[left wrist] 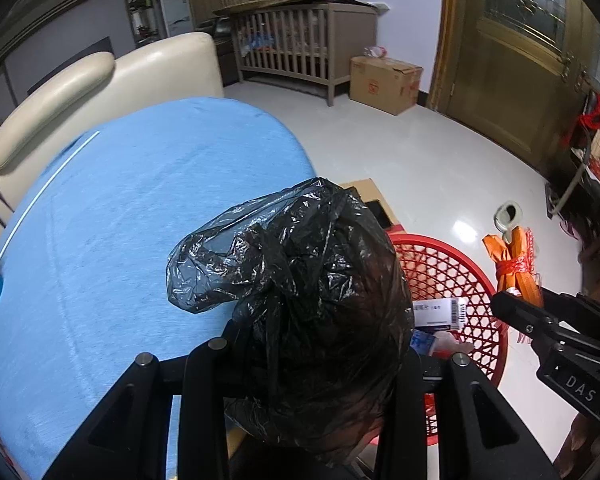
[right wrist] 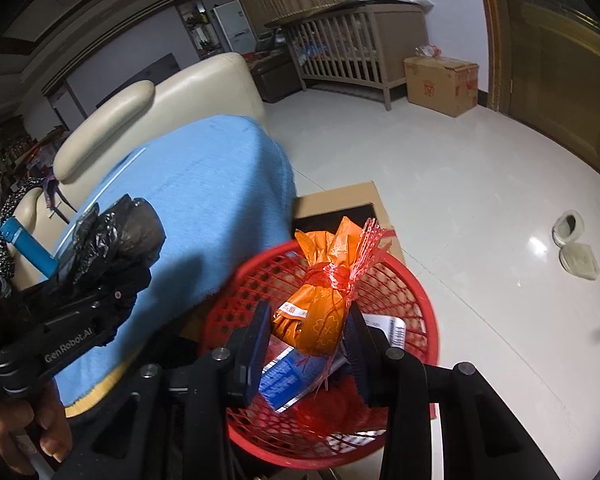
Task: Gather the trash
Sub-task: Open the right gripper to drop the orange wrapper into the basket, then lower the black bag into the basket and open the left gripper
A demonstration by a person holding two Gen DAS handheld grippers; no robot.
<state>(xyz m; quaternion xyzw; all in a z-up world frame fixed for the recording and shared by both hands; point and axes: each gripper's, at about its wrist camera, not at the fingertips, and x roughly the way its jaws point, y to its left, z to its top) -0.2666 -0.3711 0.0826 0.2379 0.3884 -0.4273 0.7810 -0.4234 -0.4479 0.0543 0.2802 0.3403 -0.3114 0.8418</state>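
Blue cloth covers the table (left wrist: 140, 208), the biggest thing nearby, with a cream sofa (left wrist: 100, 80) behind it and a wooden crib (left wrist: 292, 48) and cardboard box (left wrist: 384, 84) farther off on the pale floor. Just beside the table's edge sits a red mesh basket (right wrist: 412, 292), resting against a flat carton (right wrist: 340, 200); printed labels and a blue-and-white wrapper (right wrist: 284, 380) lie inside it. The left gripper (left wrist: 316, 344) is clamped around a crumpled black plastic bag (left wrist: 292, 280), which bulges up over the table's edge and hides the fingertips. The right gripper (right wrist: 308, 332) pinches an orange packet (right wrist: 320, 312) tied with red netting between its two pads, held directly above the basket's opening and clear of the rim.
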